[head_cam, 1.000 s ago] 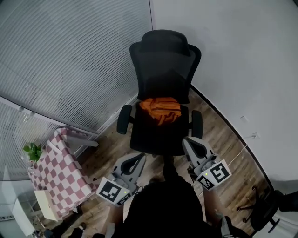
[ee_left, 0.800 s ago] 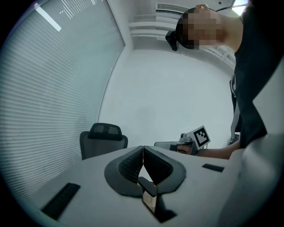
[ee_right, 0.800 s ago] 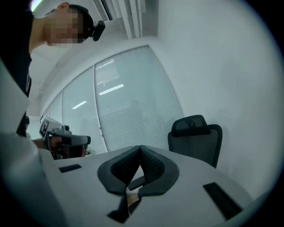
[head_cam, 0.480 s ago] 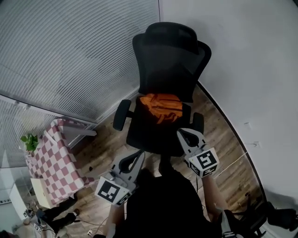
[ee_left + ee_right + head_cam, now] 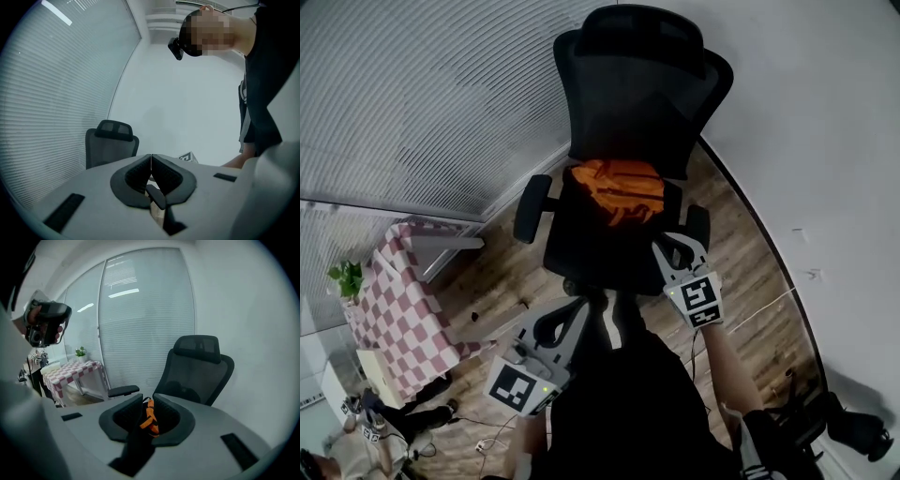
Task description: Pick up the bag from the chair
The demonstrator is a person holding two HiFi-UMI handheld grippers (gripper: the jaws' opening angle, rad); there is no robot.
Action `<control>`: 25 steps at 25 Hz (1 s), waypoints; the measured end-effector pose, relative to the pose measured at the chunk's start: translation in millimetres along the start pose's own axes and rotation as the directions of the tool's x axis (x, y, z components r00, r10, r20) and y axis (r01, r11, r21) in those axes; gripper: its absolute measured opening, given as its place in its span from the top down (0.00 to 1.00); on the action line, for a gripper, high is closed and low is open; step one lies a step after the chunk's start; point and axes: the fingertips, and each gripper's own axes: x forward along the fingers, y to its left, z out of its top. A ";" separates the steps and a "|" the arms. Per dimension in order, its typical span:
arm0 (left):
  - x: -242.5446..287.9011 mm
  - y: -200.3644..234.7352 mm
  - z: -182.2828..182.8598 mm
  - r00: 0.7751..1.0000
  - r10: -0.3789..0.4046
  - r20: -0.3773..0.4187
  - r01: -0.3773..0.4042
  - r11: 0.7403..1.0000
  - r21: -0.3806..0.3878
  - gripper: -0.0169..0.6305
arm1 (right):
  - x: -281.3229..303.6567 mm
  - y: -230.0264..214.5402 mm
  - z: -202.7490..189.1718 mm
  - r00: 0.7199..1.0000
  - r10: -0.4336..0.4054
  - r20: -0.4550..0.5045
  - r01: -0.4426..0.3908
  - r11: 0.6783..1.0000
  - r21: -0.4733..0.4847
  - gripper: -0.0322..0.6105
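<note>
An orange bag [image 5: 619,187] lies crumpled at the back of the seat of a black office chair [image 5: 609,246]. My right gripper [image 5: 677,242] is at the seat's front right corner, just short of the armrest, and its jaws stand slightly apart. In the right gripper view the bag [image 5: 150,417] shows through the gap of the right gripper [image 5: 148,397], with the chair [image 5: 199,366] behind. My left gripper [image 5: 580,306] hangs lower, in front of the seat, away from the bag. In the left gripper view the left gripper [image 5: 151,156] has its tips touching; the chair [image 5: 110,145] is far off.
A table with a pink checked cloth [image 5: 403,314] and a small plant [image 5: 343,277] stand to the left of the chair. Blinds [image 5: 422,94] cover the glass wall behind; a white wall [image 5: 825,141] runs on the right. Another person [image 5: 356,442] is at the bottom left.
I have come closer to the chair. The right gripper has moved forward and up to the seat's front right corner; the left gripper has stayed low in front.
</note>
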 end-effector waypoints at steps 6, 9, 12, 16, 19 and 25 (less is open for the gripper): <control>7.4 16.4 -7.0 1.000 -0.002 -0.008 0.001 1.000 -0.025 0.92 | 38.1 -9.4 -34.4 0.995 -0.052 -0.088 0.045 0.996 -0.073 0.78; 13.8 23.9 -10.3 1.000 -0.003 -0.020 0.002 0.999 -0.033 0.92 | 56.7 -19.5 -51.3 0.989 -0.074 -0.132 0.063 0.994 -0.085 0.77; 17.8 30.3 -15.3 0.999 -0.010 -0.041 0.009 0.999 -0.031 0.92 | 77.1 -26.1 -68.2 0.982 -0.090 -0.169 0.069 0.990 -0.121 0.76; 22.6 35.3 -21.4 0.998 -0.014 -0.058 0.012 0.999 -0.042 0.92 | 103.8 -34.4 -95.0 0.970 -0.103 -0.222 0.065 0.983 -0.172 0.75; 23.5 37.9 -27.7 0.997 -0.018 -0.069 0.014 0.998 -0.060 0.92 | 122.0 -36.3 -115.2 0.957 -0.116 -0.265 0.060 0.976 -0.211 0.75; 25.1 43.5 -39.4 0.994 -0.015 -0.109 0.006 0.997 -0.081 0.92 | 148.3 -41.6 -141.0 0.940 -0.153 -0.306 0.062 0.955 -0.289 0.75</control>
